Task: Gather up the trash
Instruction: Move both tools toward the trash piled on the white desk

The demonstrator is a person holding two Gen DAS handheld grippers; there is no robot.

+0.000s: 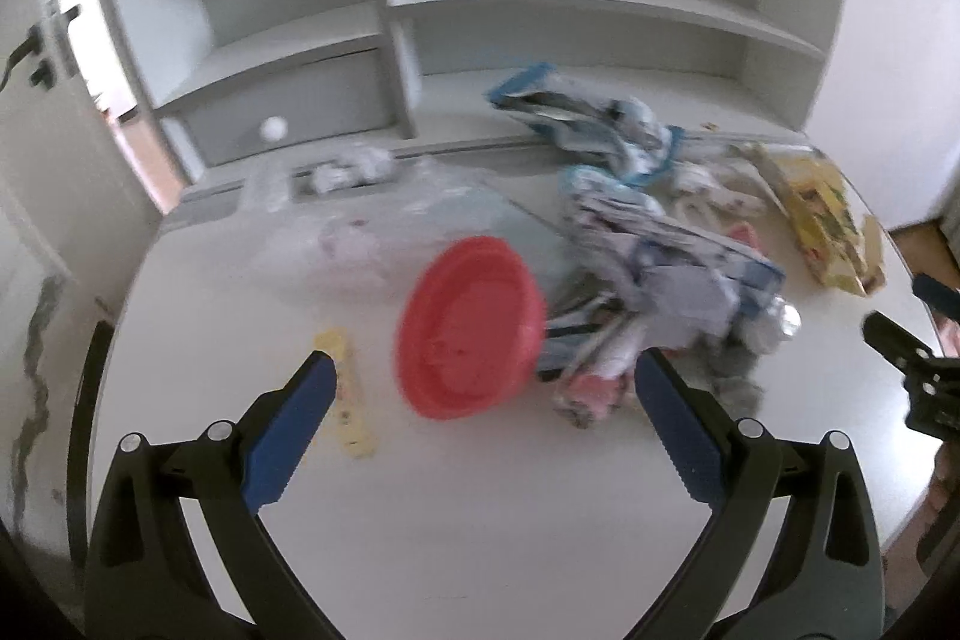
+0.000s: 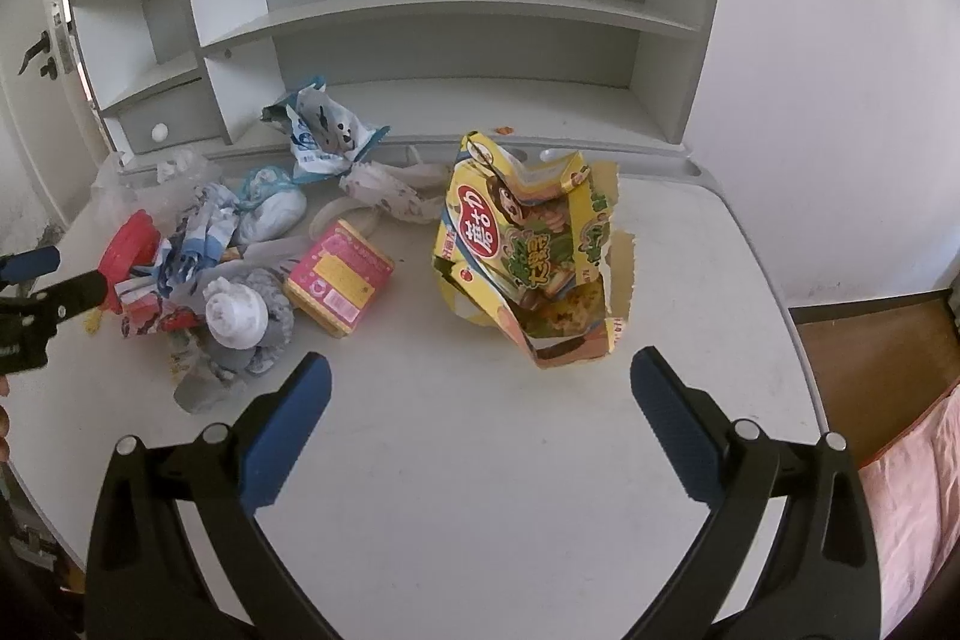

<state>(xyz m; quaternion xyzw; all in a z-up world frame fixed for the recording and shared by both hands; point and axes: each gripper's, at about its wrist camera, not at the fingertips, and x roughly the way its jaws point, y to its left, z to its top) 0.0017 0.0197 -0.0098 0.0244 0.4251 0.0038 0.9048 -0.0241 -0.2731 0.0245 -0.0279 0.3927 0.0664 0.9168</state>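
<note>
Left gripper (image 1: pixel 483 391), jaws spread wide and empty, faces a red lid (image 1: pixel 471 328) at 12 o'clock. Right gripper (image 2: pixel 480 382), likewise open, faces a torn yellow snack bag (image 2: pixel 528 250) on the bench (image 2: pixel 468 460); crumpled wrappers (image 2: pixel 240 244) lie at 10 o'clock.

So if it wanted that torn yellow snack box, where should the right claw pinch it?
Probably the box's ragged top edge. The yellow snack box stands roughly upright on the desk, torn open with thin cardboard walls, so one wall fits between the fingers. The right gripper, open, could come from above and in front, one finger inside and one outside.
</note>
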